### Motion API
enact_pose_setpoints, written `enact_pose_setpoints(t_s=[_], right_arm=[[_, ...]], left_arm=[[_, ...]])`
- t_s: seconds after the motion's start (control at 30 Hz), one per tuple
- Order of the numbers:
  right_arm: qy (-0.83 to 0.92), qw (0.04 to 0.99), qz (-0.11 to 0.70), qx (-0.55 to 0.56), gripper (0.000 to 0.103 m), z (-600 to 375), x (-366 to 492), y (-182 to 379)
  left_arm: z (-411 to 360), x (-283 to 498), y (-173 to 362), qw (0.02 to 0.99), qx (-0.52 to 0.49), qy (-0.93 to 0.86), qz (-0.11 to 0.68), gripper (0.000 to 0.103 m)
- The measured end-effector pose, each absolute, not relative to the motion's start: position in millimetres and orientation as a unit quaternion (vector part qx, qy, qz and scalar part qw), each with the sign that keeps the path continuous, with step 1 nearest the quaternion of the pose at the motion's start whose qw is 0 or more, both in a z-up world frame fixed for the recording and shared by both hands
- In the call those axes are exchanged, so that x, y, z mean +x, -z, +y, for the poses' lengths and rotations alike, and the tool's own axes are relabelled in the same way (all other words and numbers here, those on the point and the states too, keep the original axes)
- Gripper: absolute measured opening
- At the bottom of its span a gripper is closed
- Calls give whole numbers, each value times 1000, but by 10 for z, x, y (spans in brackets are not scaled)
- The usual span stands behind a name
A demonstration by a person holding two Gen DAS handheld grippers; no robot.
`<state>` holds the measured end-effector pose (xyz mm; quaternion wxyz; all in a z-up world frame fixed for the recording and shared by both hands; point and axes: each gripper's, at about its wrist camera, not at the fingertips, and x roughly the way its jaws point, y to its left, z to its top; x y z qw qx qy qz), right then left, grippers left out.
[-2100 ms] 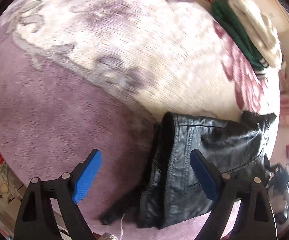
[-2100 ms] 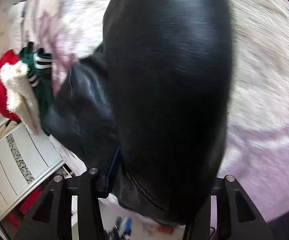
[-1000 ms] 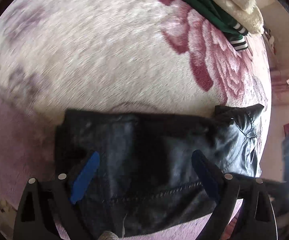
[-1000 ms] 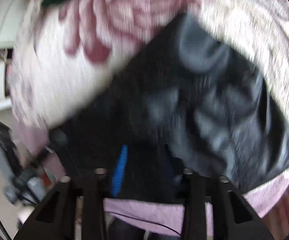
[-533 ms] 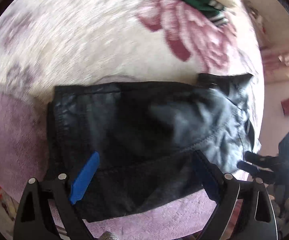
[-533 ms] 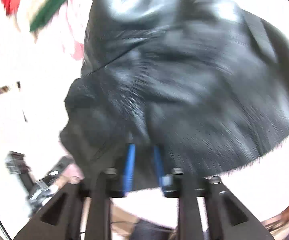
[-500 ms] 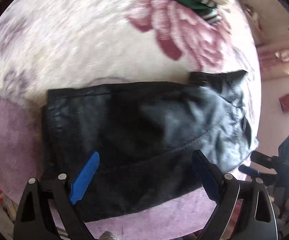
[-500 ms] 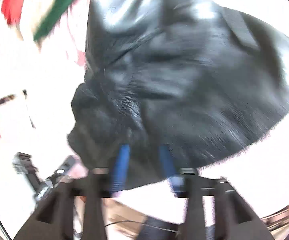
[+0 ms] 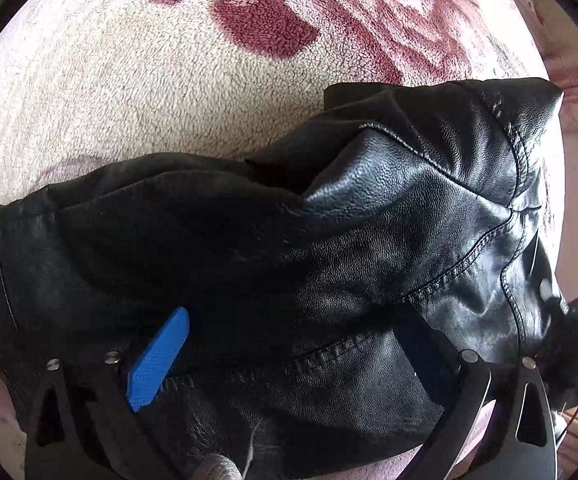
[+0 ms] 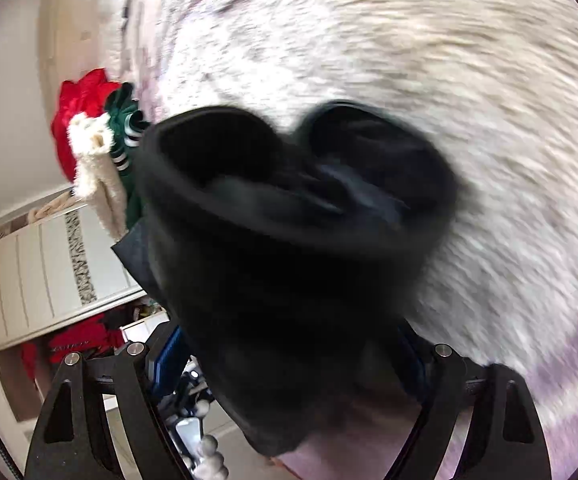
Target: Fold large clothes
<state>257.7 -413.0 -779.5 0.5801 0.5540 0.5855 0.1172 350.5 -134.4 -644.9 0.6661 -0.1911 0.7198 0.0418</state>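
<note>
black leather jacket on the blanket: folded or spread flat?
Folded. In the left wrist view the black leather jacket lies doubled into a compact bundle, layers stacked along its upper edge, on the floral blanket.

Black leather jacket [image 9: 329, 264] lies folded and bunched on the floral blanket [image 9: 129, 80].

Your left gripper [image 9: 289, 360] consists of two black finger arms with triangular cut-outs, each fastened by round silver screws and faced with a textured blue pad [image 9: 159, 364]. Your right gripper [image 10: 289, 364] is built alike: black cut-out arms, silver screw heads near the finger bases, and a ribbed blue pad [image 10: 167, 360] on the inner face.
</note>
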Motion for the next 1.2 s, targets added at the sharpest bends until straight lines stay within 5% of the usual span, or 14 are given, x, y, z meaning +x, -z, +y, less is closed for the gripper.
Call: enact_pose_setpoints(t_s=[0.1, 0.17, 0.77, 1.0, 1.2], right_arm=[[-150, 568, 554, 590, 75, -4031, 2678, 7801], [-134, 561, 564, 590, 29, -4015, 2707, 7860], [-293, 632, 575, 429, 23, -2939, 2877, 6378], [-373, 690, 587, 202, 23, -1884, 2665, 5677], [-447, 661, 602, 38, 24, -426, 2067, 5767]], left_arm=[[-1323, 3497, 6443, 665, -193, -36, 721, 103], [-1272, 3482, 6447, 664, -193, -41, 721, 103], [-687, 3274, 6377, 653, -287, -12, 701, 103], [571, 2196, 5461, 694, -318, -161, 626, 103], [1306, 964, 4911, 666, -311, -309, 604, 103]])
